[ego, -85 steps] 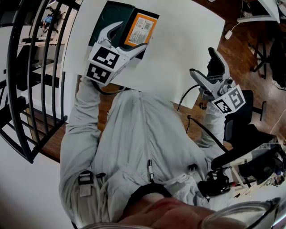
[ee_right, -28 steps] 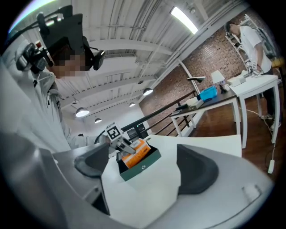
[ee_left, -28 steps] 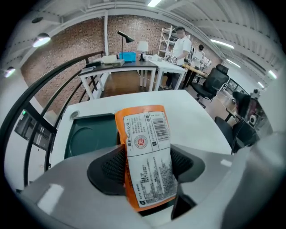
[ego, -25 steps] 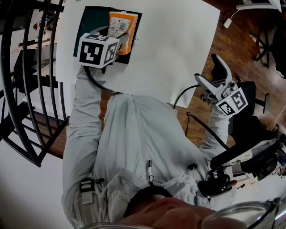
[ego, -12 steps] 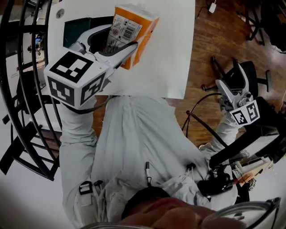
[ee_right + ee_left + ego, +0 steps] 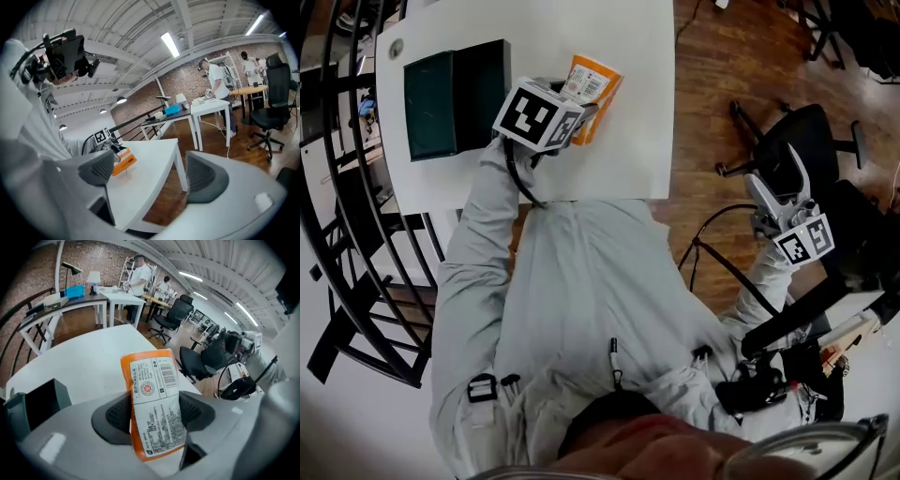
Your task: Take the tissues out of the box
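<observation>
An orange tissue pack (image 6: 598,82) with a white printed label is pinched in my left gripper (image 6: 578,101), just to the right of the dark green box (image 6: 455,98) on the white table (image 6: 628,150). In the left gripper view the pack (image 6: 154,404) stands upright between the pads, and my left gripper (image 6: 154,417) is shut on it. The box (image 6: 37,404) lies low at the left there. My right gripper (image 6: 781,183) hangs open and empty over the wooden floor, off the table's right side. Its own view shows my right gripper (image 6: 150,171) with the jaws wide apart and the pack (image 6: 123,163) far off.
A black railing (image 6: 337,234) runs along the left of the table. A black office chair (image 6: 787,131) stands on the floor near my right gripper. People (image 6: 140,277) work at white desks in the background.
My left gripper has brought the tissue pack up out of the green box, swung it right, and now holds it low over the table beside the box. The right gripper stays open.
</observation>
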